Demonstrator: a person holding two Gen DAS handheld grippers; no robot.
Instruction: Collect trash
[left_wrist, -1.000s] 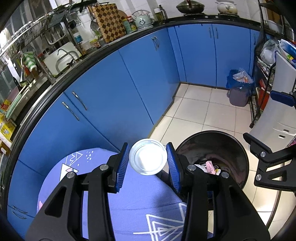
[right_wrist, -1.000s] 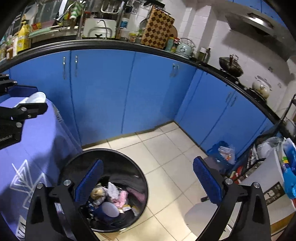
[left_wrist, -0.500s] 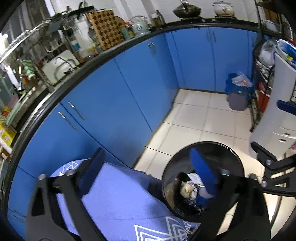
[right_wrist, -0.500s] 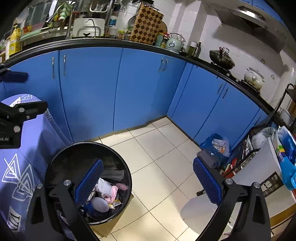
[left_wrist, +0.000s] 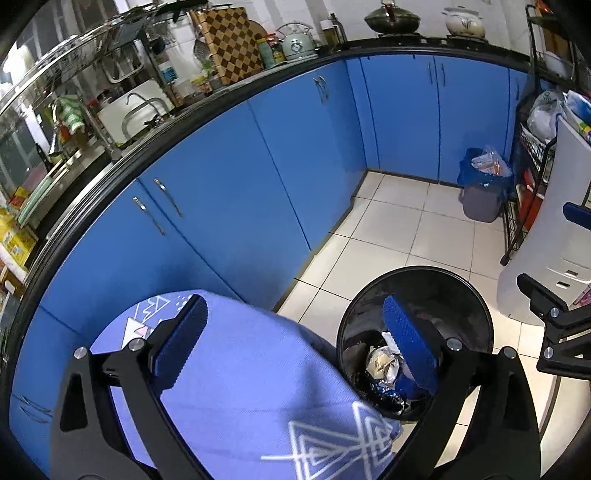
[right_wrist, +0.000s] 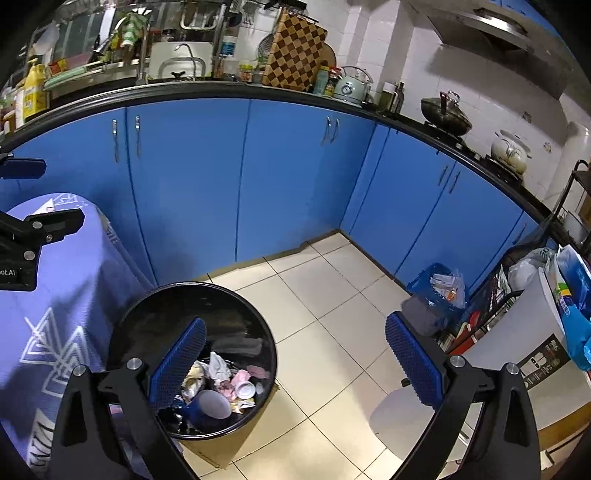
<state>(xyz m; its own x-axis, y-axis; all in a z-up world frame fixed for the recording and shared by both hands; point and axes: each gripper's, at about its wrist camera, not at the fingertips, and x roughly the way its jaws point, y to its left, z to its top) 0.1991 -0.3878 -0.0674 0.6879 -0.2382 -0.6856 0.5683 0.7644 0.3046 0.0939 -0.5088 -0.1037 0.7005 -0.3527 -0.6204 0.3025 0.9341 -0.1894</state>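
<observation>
A round black trash bin stands on the tiled floor beside a table with a purple cloth. Crumpled paper, a blue cup and a small white cup lie inside the bin. My left gripper is open wide over the table's edge with nothing between its blue pads; its right pad overlaps the bin. My right gripper is open and empty above the floor, with its left pad over the bin. Each gripper shows at the edge of the other's view.
Blue kitchen cabinets curve around the floor under a crowded black counter. A small grey bin with a blue bag stands in the corner. A wire rack and a white cabinet are at the right, with a white stool near them.
My left gripper was shut on a round white cup a second ago. Its jaws have since swung wide apart and the cup is gone from between them. The right gripper stays open.
</observation>
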